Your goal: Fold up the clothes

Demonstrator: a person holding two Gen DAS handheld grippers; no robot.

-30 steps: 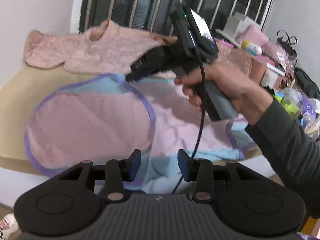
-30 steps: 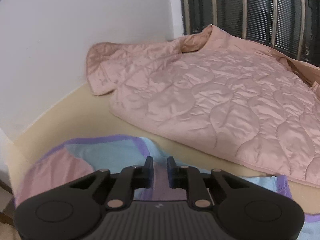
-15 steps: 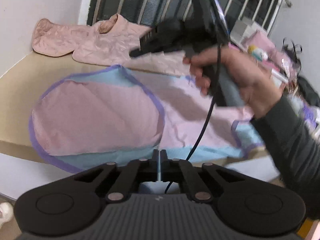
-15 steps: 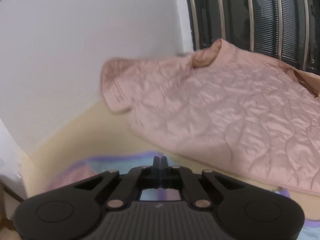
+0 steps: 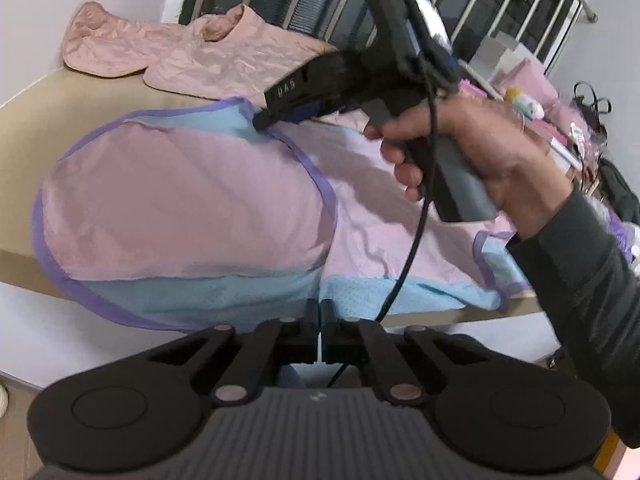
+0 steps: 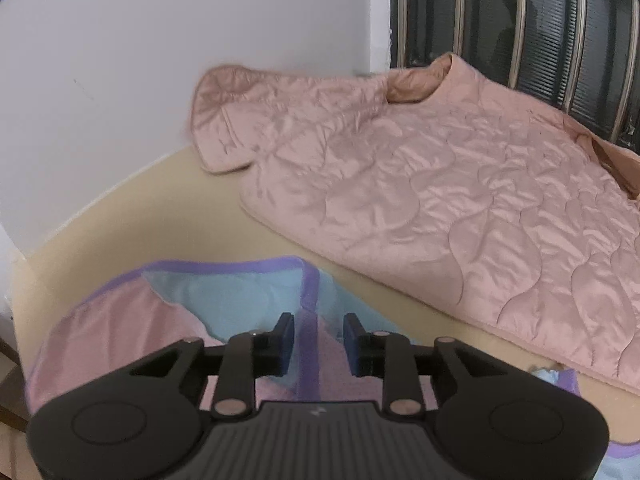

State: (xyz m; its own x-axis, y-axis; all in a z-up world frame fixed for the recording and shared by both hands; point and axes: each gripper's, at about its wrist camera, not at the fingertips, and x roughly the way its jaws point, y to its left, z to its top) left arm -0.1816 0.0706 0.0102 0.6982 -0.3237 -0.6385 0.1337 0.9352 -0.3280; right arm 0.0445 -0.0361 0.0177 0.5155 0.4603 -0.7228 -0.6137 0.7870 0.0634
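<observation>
Pink mesh with blue panels and purple binding makes up the garment (image 5: 224,208) spread over the near part of the tan counter (image 5: 36,128); its left portion lies folded over on itself as a rounded flap, and its near blue hem droops over the counter's front edge. Farther back, against the white wall and the barred window, a quilted peach jacket (image 6: 440,184) lies flat, well apart from the garment on the left and running close to it on the right.

At the bottom of the left wrist view the left gripper (image 5: 320,334) has its jaws brought fully together at the garment's near blue hem; whether any cloth is pinched between them cannot be told, since only a pale sliver shows in the seam.

Over the far purple-bound edge of the garment, the right gripper (image 6: 319,342) has its jaws opening, with the purple trim and pink cloth visible in the gap and the pads not pressing on them. Seen from the left wrist camera, this same gripper (image 5: 260,120) points down to the garment's far edge, held by a hand (image 5: 476,160) in a dark grey sleeve, with a black cable hanging from it across the cloth. Assorted clutter fills the far right.
</observation>
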